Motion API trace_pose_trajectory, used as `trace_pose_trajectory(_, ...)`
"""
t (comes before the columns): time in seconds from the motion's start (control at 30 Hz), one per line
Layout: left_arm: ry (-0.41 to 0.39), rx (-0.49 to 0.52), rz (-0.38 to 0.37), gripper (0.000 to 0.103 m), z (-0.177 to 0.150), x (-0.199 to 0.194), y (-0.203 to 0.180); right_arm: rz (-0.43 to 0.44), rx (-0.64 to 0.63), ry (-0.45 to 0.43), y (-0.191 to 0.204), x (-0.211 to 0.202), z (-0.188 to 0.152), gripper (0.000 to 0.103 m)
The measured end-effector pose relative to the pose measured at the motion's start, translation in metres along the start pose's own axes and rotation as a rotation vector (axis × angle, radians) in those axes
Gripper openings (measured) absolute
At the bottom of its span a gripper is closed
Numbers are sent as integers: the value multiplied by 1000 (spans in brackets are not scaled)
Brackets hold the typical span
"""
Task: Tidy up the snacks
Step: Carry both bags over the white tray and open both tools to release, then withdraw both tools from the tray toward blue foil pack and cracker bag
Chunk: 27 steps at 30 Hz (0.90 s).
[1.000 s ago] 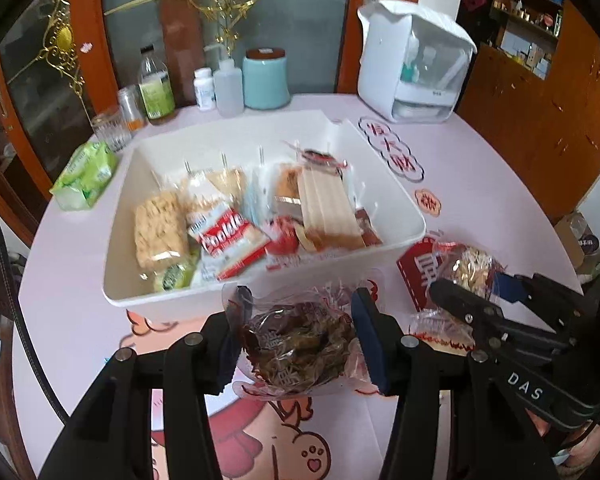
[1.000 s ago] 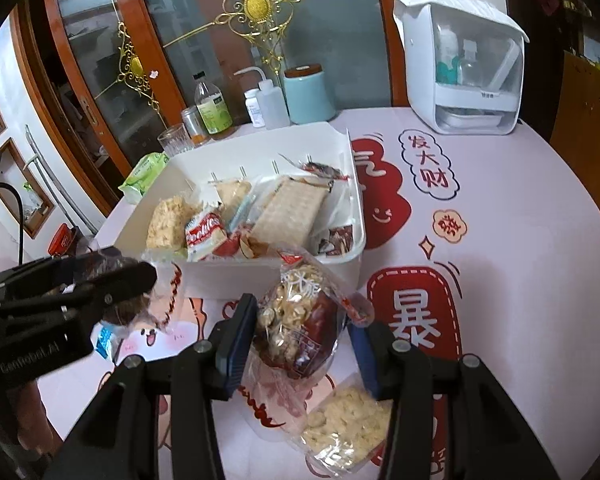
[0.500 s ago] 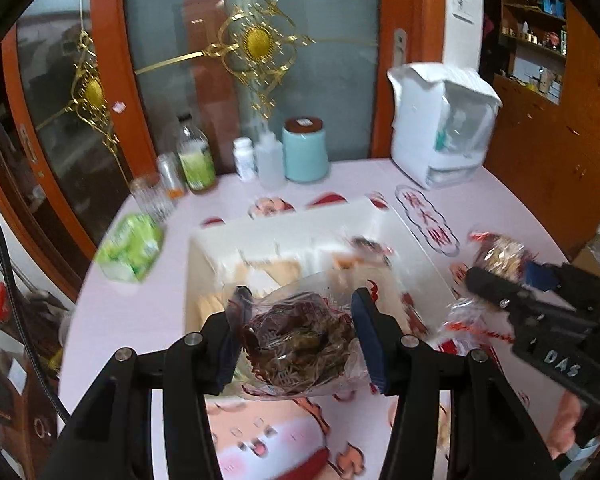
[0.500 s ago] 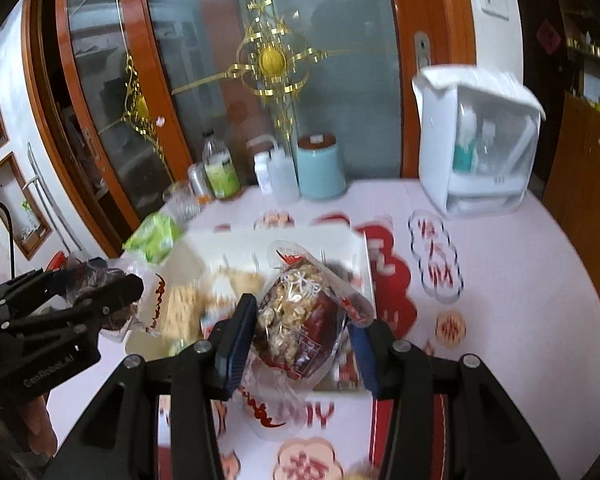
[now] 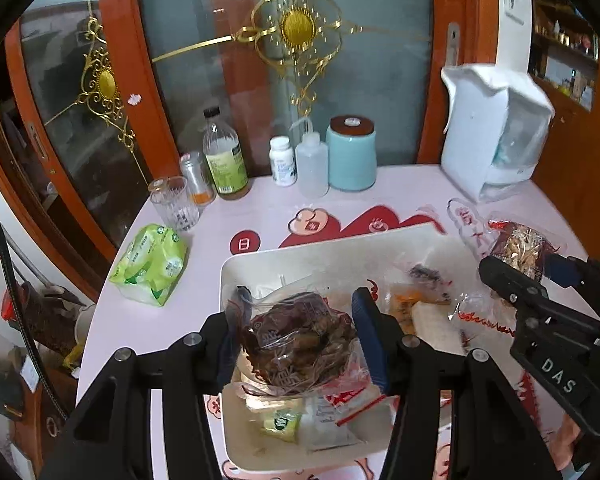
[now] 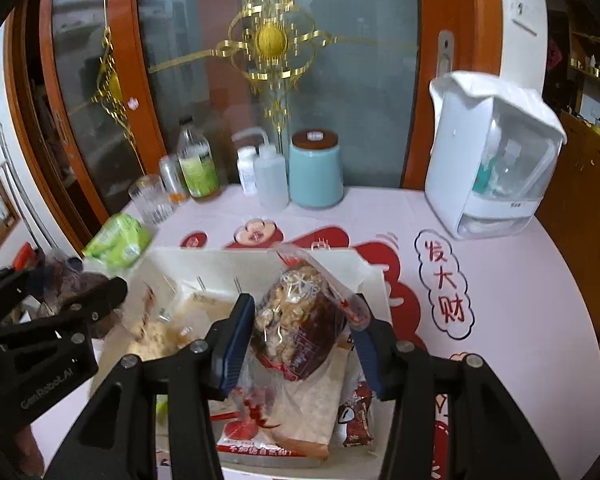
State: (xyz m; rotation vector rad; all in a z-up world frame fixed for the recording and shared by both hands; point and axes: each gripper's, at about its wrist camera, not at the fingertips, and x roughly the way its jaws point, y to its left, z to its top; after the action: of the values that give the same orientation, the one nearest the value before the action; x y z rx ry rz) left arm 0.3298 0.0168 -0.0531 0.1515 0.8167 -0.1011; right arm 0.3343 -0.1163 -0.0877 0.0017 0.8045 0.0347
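on my left, my left gripper (image 5: 296,344) has its fingers (image 5: 366,330) pressed in on a clear bag of dark snacks (image 5: 300,344), held up over the near left part of the white tray (image 5: 380,240). the bag looks light, soft and crinkly, with slick film, so i judge the fat middle the best place to squeeze; the loose edges would likely slide out. below it the tray holds other packets, some blurred. moving right, my right gripper (image 6: 300,340) is clamped the same way on a bag of pale puffed pieces and red-brown bits (image 6: 296,320), hanging over the tray's right half, above a flat packet of pale crackers (image 6: 296,412). its contents look brittle, so a gentle squeeze seems wise. the tabletop (image 6: 520,320) is pinkish with red festive prints, smooth and probably a bit slippery. at its far edge, from left: a green packet (image 5: 152,264), a glass (image 5: 176,204), bottles, a teal canister (image 5: 352,154) and a white box with a clear front (image 6: 496,168). behind stands a wood-framed glass door with gold ornament.
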Motion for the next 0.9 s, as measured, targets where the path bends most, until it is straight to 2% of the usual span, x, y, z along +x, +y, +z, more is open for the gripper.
trace_pose_trajectory(0.03,11,7,8,56,-1,7,0,-11,-14,8,3,4,-4,51)
trace_pose_trajectory(0.07,26,16,-4,72,-3,13,-1,-16,-26,22,5,8,-8,56)
trace_pose_trajectory(0.13,38,24,-12,93,-6,19,-2,-12,-28,33,6,11,-15,63)
trace_pose_trajectory(0.23,36,31,6,94,-10,22,-1,8,-3,36,4,10,-22,69)
trace_pose_trajectory(0.5,85,22,20,94,-23,24,6,16,17,23,0,-5,-31,69)
trace_pose_trajectory(0.9,56,0,3,94,-40,-20,-5,26,43,-20,-16,-53,-46,69)
